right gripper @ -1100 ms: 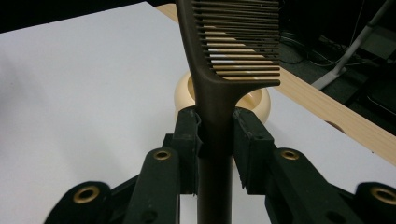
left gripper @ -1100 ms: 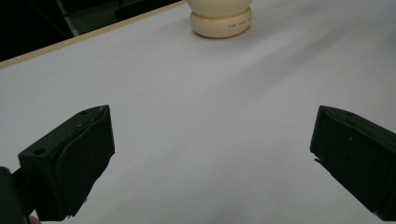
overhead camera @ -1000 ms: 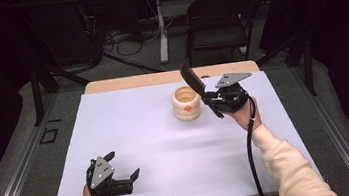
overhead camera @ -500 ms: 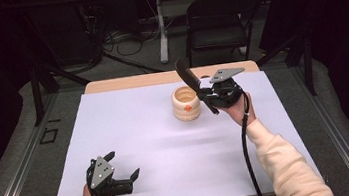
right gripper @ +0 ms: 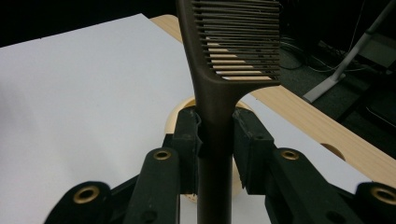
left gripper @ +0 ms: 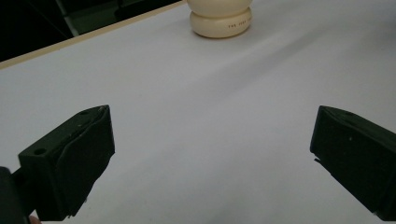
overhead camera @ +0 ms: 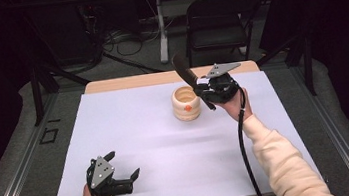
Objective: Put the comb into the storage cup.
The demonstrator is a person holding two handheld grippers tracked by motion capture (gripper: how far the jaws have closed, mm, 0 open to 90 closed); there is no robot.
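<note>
The comb is dark brown, with a long straight handle and a row of fine teeth along 1 side of its head. The right gripper clamps the handle, and in the high view the head tilts up toward 11 o'clock. Beneath it, at 12 o'clock on the white sheet, stands a cream ribbed cup, upright, open-topped, bearing an orange mark.

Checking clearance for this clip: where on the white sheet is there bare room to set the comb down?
Bare: white sheet between left gripper and cream holder; also its far-left stretch. Crowded: around the holder, where right gripper grips the comb.
</note>
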